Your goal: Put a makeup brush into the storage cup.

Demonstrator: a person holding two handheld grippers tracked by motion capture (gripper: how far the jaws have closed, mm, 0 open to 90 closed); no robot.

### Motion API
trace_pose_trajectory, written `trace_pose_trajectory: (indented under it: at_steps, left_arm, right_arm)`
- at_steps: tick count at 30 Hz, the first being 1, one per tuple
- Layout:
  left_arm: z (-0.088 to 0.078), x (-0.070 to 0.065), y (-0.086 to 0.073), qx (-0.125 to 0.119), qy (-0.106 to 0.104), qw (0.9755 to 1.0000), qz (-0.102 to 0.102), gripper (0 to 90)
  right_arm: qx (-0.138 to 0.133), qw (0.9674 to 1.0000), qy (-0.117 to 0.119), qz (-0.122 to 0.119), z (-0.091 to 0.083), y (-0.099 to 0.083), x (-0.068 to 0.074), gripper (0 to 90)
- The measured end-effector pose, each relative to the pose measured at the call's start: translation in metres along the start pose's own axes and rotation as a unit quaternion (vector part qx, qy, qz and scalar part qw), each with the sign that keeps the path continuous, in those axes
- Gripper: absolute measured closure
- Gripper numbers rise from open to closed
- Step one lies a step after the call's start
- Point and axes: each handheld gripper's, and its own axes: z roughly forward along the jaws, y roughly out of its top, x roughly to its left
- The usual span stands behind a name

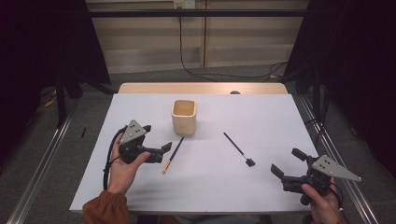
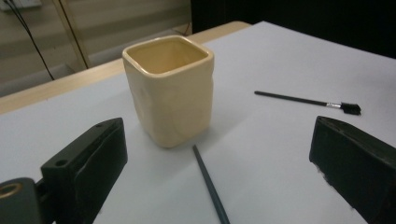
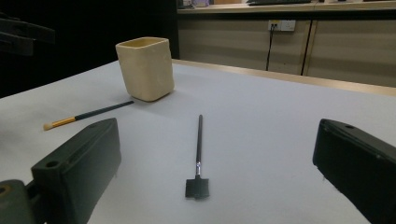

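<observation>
With its fingers apart just at 9 o'clock of the yellow-tipped brush (image 1: 172,155), the left gripper (image 1: 160,150) risks nudging it into the cream cup (image 1: 184,116), while the right gripper (image 1: 287,167), fingers also apart, could skid the flat black brush (image 1: 238,149) across the worktop (image 1: 261,186).

My jaws on the left gripper (image 1: 159,140) are matt black plastic, slightly grainy, and those on my right gripper (image 1: 288,162) look the same; each gripper carries a flat grey plate with a dull metallic sheen. The cream cup (image 2: 169,88) looks like glazed ceramic, smooth with a soft gloss and faintly uneven walls. The table's cover (image 1: 261,116) is a matt, pale, paper-like sheet, and bare light wood shows along the far table edge (image 1: 201,88). The yellow-tipped brush (image 1: 172,155) has a dark satin handle and a brassy ferrule. The black brush (image 3: 199,151) has a thin matt handle, a small shiny metal ferrule and dull dark bristles
</observation>
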Motion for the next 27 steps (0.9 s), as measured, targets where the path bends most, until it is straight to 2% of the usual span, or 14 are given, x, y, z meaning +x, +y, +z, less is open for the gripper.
trace_pose_trajectory:
  at_steps: [3,6,8,10,14,18,21,23,24,25,27]
  left_arm:
    - [0.003,0.002,0.003,0.015,0.007,0.9998,0.007,4.1]
    - [0.007,0.004,0.005,0.047,0.007,0.9988,0.008,4.1]
    - [0.01,0.005,0.005,0.065,0.008,0.9979,0.002,4.1]
    - [0.012,0.006,0.005,0.083,0.0,0.9966,-0.004,4.1]
    - [0.019,0.007,0.004,0.126,-0.01,0.992,-0.001,4.2]
    - [0.024,0.006,0.003,0.16,-0.019,0.9867,0.016,4.1]
    - [0.025,0.006,0.003,0.172,-0.016,0.9849,0.015,4.1]
    - [0.027,0.006,0.003,0.192,-0.016,0.9811,0.015,4.3]
    - [0.028,0.004,0.005,0.208,-0.016,0.9778,0.023,4.4]
    - [0.028,0.004,0.005,0.208,-0.016,0.9778,0.023,4.6]
    - [0.029,0.004,0.008,0.215,-0.02,0.976,0.031,5.1]
  right_arm:
    - [0.002,1.0,0.001,-0.002,0.0,0.0,0.0,0.3]
    - [0.003,1.0,0.001,0.0,0.001,0.0,0.0,0.3]
    - [0.002,1.0,0.001,0.0,0.001,0.0,0.0,0.3]
    - [0.003,1.0,0.002,0.0,0.001,0.0,0.0,0.3]
    - [0.003,1.0,0.004,-0.002,0.001,0.0,0.0,0.2]
    - [0.005,1.0,0.003,-0.002,0.001,0.0,0.001,0.3]
    - [0.005,1.0,0.002,-0.002,0.001,0.0,0.001,0.3]
    - [0.006,1.0,0.002,-0.002,0.001,0.0,0.0,0.3]
    - [0.005,1.0,0.002,-0.002,0.001,0.0,0.0,0.2]
    - [0.005,1.0,0.002,-0.002,0.001,0.0,0.0,0.2]
    - [0.007,1.0,0.003,-0.002,0.001,-0.001,0.0,0.3]
